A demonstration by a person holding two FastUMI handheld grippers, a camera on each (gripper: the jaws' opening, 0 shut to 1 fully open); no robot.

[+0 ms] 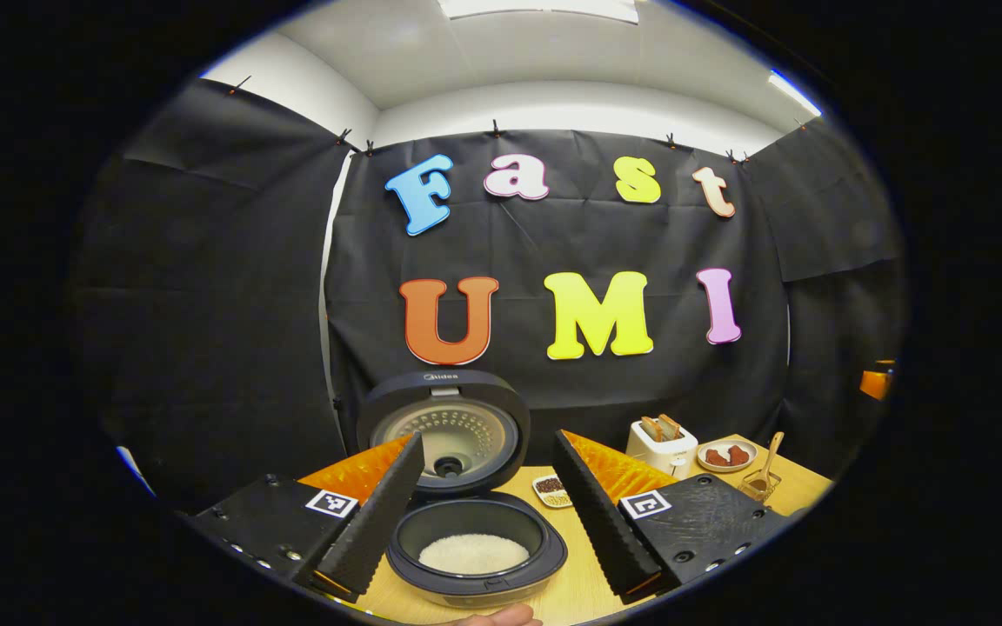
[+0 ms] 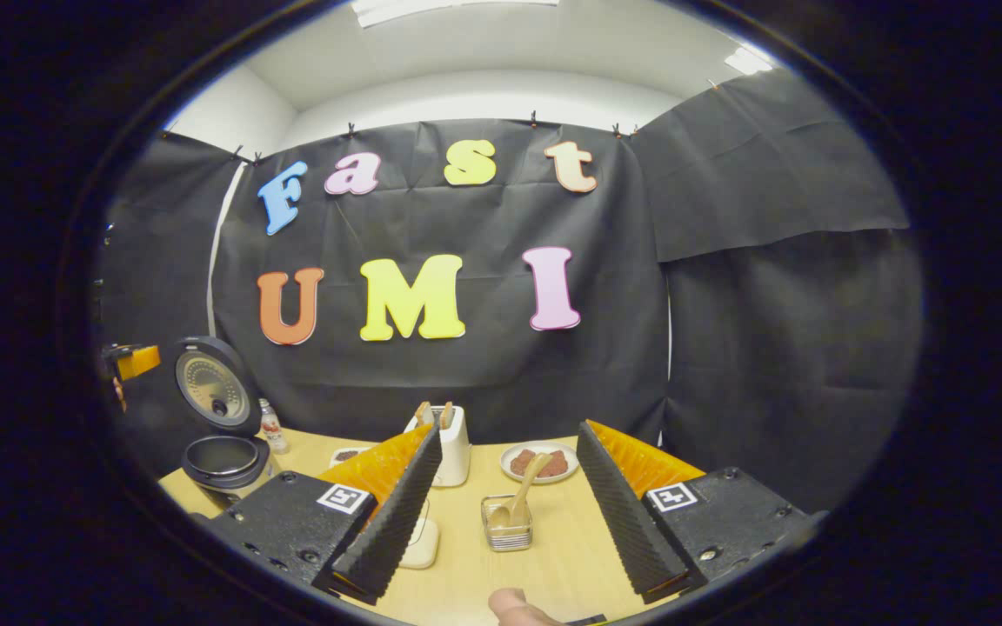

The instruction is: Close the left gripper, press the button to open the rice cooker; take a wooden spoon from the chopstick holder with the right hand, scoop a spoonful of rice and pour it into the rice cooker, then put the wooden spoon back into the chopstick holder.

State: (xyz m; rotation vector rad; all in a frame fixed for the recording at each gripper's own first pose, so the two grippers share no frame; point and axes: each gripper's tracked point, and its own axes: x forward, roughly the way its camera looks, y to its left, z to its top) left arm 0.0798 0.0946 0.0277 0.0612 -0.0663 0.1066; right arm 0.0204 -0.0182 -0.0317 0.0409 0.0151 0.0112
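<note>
- Hovering over the wooden table [image 1: 584, 578], the left gripper [image 1: 484, 509] had its two ridged fingers spread wide with nothing between them.
- Straight ahead at 12 o'clock in the left gripper view sat the rice cooker [image 1: 475, 548], its lid [image 1: 444, 430] standing upright and open behind the pot.
- White rice [image 1: 473, 554] lay in a low mound in the bottom of the cooker's dark inner pot.
- Toward 2 o'clock from the cooker stood a white toaster [image 1: 661, 445] with two slices of toast in its slots, and just right of it a plate [image 1: 727, 455] with reddish-brown pieces.
- The right gripper [image 2: 505, 513] was likewise wide open and held nothing.
- Directly at 12 o'clock between its fingers in the right gripper view stood the wire chopstick holder [image 2: 506, 524] on the table, apart from both fingers.
- The wooden spoon [image 2: 519, 500] rested in that holder, handle tilted up toward 1 o'clock.
- A small white dish [image 1: 552, 490] with dark and pale bits lay between the cooker and the toaster.
- A small bottle [image 2: 271, 426] stood beside the cooker, at 10 o'clock in the right gripper view.
- A fingertip [image 2: 518, 606] showed at 6 o'clock in that view.
</note>
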